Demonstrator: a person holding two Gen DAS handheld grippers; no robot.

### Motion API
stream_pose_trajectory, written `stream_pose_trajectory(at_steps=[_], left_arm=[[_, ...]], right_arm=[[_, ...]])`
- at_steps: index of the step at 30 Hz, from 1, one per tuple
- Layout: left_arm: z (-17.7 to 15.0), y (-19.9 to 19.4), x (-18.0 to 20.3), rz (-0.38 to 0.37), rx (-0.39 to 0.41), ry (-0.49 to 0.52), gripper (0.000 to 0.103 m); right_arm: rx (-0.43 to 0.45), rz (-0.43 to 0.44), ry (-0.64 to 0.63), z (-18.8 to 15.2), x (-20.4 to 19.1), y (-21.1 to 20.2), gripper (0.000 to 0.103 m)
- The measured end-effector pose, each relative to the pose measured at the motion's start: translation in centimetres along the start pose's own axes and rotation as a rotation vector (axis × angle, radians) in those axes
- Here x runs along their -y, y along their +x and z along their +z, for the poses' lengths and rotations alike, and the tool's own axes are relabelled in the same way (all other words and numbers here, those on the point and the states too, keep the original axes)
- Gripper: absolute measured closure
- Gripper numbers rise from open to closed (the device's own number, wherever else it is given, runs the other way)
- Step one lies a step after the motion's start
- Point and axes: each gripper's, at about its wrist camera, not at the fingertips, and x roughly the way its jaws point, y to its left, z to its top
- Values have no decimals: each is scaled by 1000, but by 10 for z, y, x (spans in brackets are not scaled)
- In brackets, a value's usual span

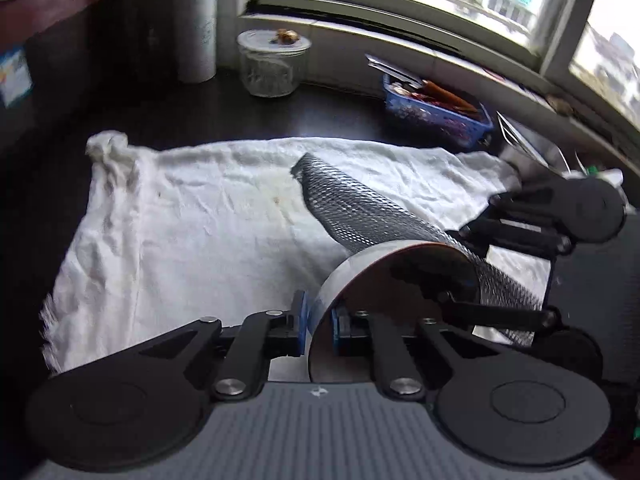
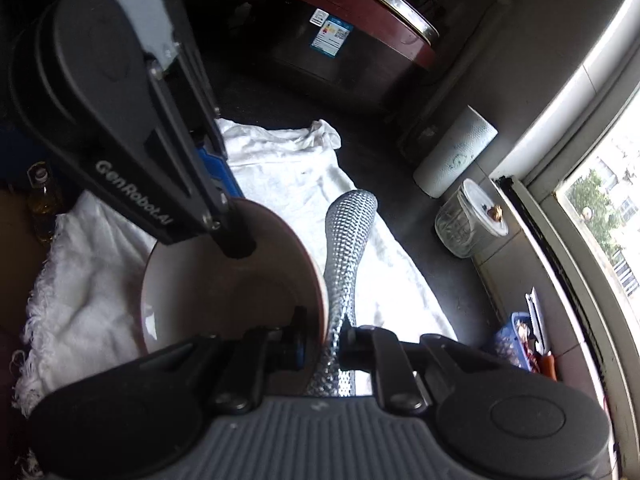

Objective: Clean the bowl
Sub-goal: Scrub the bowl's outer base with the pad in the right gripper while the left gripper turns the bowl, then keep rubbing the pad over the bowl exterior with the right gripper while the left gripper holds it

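The only words that can be read are "GenRobot.AI", printed in pale letters along the black arm of the left claw point(image 2: 236, 236), at the near left of the right wrist view. The dark red cooker point(image 2: 344, 40) at the far side of the desk carries a blue and white sticker point(image 2: 332, 32), its print too small to read.

A glossy, smooth ceramic bowl point(image 2: 224, 292) meets a shiny silver mesh scrubbing cloth point(image 1: 344, 204) above a rumpled, matt white towel point(image 1: 192, 216) with frayed edges.
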Motion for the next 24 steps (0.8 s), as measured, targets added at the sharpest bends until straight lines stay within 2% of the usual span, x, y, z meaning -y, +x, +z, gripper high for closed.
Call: stream_pose_trajectory(at_steps=[3,8,12,17,21,24], left_arm=[[-5,4,-23,-38,-22,-182,91],[-22,14,-61,-132,-61,-497,90],[-37,22,-79,-184,-99,-676,90],[-70,39,-103,-322,-184,-1030,90],[-68,40,-97,-324,-194,-983,91],[-49,35,-83,-258,-182,-768,90]], right_arm=[[-11,15,73,-3,1,1,87],[-20,18,104,-4,-9,1,81],[-33,61,165,-8,-11,2,77],[-35,96,237,-11,-11,2,77],[-41,133,336,-13,-3,2,77],[-43,147,370,-13,4,3,82]])
